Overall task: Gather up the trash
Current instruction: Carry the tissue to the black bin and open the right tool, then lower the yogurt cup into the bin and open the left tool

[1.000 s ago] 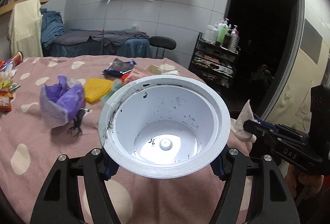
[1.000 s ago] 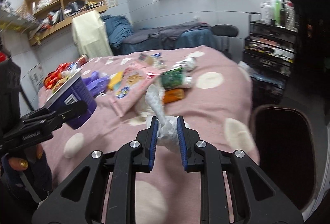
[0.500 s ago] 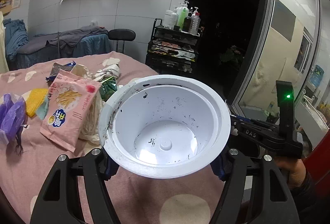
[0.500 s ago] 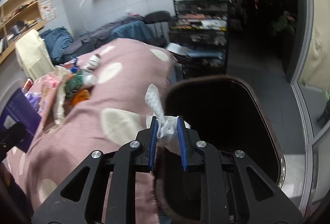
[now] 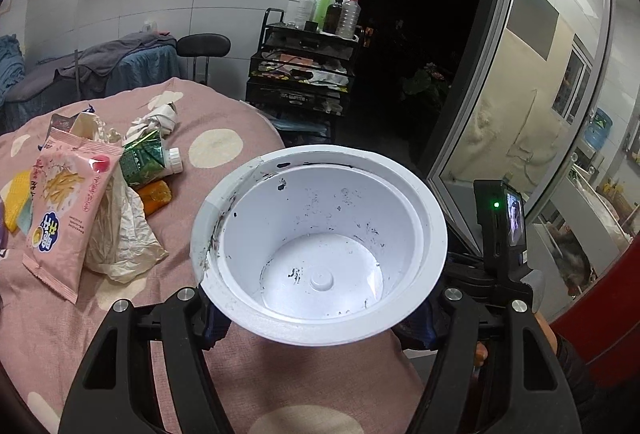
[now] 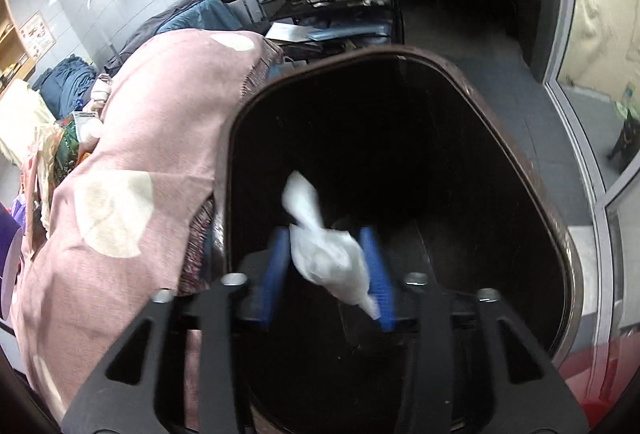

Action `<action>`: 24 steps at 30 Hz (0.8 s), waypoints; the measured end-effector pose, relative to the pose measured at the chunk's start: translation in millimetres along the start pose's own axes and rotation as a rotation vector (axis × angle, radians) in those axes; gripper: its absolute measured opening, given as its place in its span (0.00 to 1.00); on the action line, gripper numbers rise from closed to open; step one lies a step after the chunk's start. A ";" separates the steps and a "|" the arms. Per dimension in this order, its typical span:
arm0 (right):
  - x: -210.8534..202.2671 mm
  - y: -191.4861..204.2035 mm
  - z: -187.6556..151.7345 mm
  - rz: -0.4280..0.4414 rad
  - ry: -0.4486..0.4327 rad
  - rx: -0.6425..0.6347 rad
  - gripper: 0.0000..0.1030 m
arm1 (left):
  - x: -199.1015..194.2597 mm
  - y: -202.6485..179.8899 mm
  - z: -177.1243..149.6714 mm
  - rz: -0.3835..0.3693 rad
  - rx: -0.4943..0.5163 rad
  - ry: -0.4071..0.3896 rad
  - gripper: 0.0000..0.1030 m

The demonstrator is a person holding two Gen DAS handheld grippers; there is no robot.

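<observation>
Over the dark bin (image 6: 520, 162), the right gripper (image 6: 326, 274) is opening, the crumpled white tissue (image 6: 328, 254) loose between its jaws. The left gripper (image 5: 320, 318) clamps a white cup (image 5: 320, 234) above the bed (image 5: 224, 122).

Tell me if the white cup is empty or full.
Empty: the cup shows its bare white bottom, with only dark specks on the walls.

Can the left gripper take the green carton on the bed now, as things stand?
Probably not: the left gripper is shut on the white cup, so its jaws are occupied. The green carton itself lies uncovered.
</observation>
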State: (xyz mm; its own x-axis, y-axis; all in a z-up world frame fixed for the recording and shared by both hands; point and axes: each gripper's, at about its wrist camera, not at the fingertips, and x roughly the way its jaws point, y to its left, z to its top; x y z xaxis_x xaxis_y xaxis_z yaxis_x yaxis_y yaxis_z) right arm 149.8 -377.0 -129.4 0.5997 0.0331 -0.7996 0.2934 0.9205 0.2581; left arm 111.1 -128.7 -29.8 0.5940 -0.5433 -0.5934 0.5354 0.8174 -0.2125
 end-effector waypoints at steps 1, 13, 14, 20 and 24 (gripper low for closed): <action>-1.4 -1.2 -1.4 0.008 -0.003 0.010 0.55 | 1.3 -0.7 0.5 -0.003 0.001 0.005 0.67; -53.5 -13.5 -3.4 -0.073 -0.194 0.058 0.77 | 23.8 -32.3 15.3 -0.062 0.049 0.049 0.67; -57.2 -16.3 -0.8 -0.081 -0.207 0.067 0.79 | 27.7 -36.4 16.6 -0.067 0.056 0.058 0.67; -81.3 -40.8 10.6 -0.195 -0.303 0.141 0.83 | 52.2 -51.3 21.6 -0.086 0.082 0.121 0.67; -93.4 -64.5 15.4 -0.242 -0.335 0.205 0.84 | 67.2 -59.8 23.6 -0.089 0.102 0.159 0.67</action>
State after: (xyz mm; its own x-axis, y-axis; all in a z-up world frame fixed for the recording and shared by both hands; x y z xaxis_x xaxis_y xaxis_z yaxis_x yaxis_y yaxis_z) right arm 86.3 -445.5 -63.1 0.6932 -0.3322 -0.6396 0.5760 0.7888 0.2145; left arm 133.2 -218.7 -38.7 0.4435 -0.5688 -0.6926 0.6444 0.7395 -0.1948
